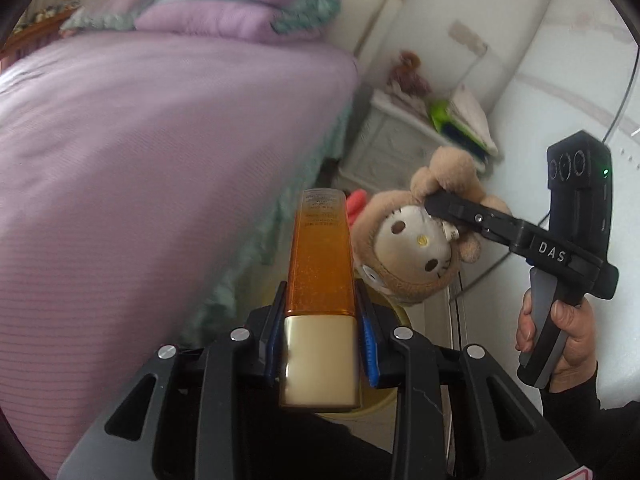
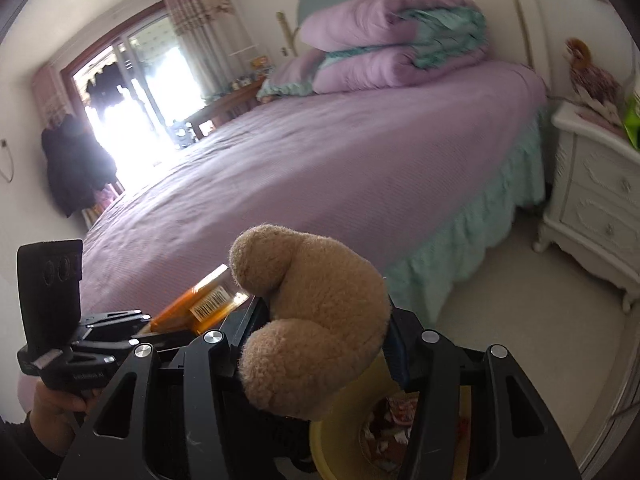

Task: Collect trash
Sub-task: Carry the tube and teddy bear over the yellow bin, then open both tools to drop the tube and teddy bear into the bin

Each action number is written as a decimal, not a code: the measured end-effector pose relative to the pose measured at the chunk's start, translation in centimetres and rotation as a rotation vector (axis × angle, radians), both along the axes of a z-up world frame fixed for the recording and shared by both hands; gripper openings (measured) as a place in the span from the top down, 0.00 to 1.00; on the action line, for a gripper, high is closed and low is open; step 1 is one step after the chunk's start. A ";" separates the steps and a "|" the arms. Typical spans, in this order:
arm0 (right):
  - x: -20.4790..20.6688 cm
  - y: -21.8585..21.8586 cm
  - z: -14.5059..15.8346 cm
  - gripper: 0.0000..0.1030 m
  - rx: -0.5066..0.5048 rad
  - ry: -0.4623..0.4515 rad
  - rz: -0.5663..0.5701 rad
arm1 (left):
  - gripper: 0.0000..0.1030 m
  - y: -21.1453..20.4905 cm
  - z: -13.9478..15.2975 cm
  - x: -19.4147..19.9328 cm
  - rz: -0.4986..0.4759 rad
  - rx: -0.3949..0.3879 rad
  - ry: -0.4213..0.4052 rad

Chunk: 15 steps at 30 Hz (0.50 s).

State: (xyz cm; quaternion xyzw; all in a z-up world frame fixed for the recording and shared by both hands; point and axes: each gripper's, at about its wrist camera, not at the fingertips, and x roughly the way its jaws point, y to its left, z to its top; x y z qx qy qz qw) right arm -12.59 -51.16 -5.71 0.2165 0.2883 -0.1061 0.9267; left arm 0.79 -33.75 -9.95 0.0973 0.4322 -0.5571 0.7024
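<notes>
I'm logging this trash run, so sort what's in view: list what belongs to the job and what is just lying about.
Belongs to the job:
- amber bottle with gold cap, clamped in the left gripper
- plush toy in a brown hood, gripped by the right gripper
- yellow bin below, with scraps inside

Just lying about:
- bed
- folded purple quilt
- white nightstand
- dark jacket

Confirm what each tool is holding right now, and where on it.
Left tool clamps the orange bottle at its gold cap end, body pointing forward. Right tool pinches the plush toy by the tan hood at its head.
</notes>
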 end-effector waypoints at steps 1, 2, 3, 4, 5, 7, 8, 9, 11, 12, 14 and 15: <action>-0.5 -0.5 -0.6 0.51 0.007 0.008 -0.012 | 0.69 -1.1 -0.9 -0.4 -0.013 0.025 0.017; -1.1 -0.9 -1.3 0.51 0.015 0.013 -0.029 | 0.69 -2.0 -1.8 -0.9 -0.019 0.049 0.034; -1.8 -1.6 -2.1 0.51 0.027 0.023 -0.042 | 0.69 -2.7 -2.5 -1.1 -0.025 0.069 0.046; -2.3 -2.0 -2.8 0.51 0.039 0.030 -0.054 | 0.69 -3.7 -3.4 -1.5 -0.035 0.098 0.060; -2.8 -2.5 -3.4 0.51 0.052 0.037 -0.065 | 0.69 -4.5 -4.2 -1.9 -0.043 0.125 0.070; -3.6 -3.4 -5.1 0.51 0.079 0.061 -0.089 | 0.69 -5.6 -5.9 -2.9 -0.062 0.169 0.083; -3.9 -3.8 -6.0 0.51 0.089 0.073 -0.096 | 0.69 -6.1 -6.6 -3.2 -0.069 0.189 0.087; -4.2 -4.1 -6.9 0.51 0.103 0.091 -0.100 | 0.69 -6.5 -7.4 -3.6 -0.077 0.212 0.092; -4.3 -4.7 -8.2 0.51 0.123 0.119 -0.105 | 0.69 -7.4 -8.4 -3.7 -0.086 0.243 0.108; -4.4 -5.0 -9.0 0.51 0.130 0.140 -0.105 | 0.69 -7.7 -9.2 -3.9 -0.092 0.270 0.118; -4.5 -5.3 -10.2 0.51 0.135 0.169 -0.108 | 0.69 -8.2 -10.4 -4.2 -0.101 0.308 0.125; -4.6 -5.5 -10.8 0.51 0.141 0.186 -0.109 | 0.69 -8.5 -11.1 -4.3 -0.109 0.340 0.133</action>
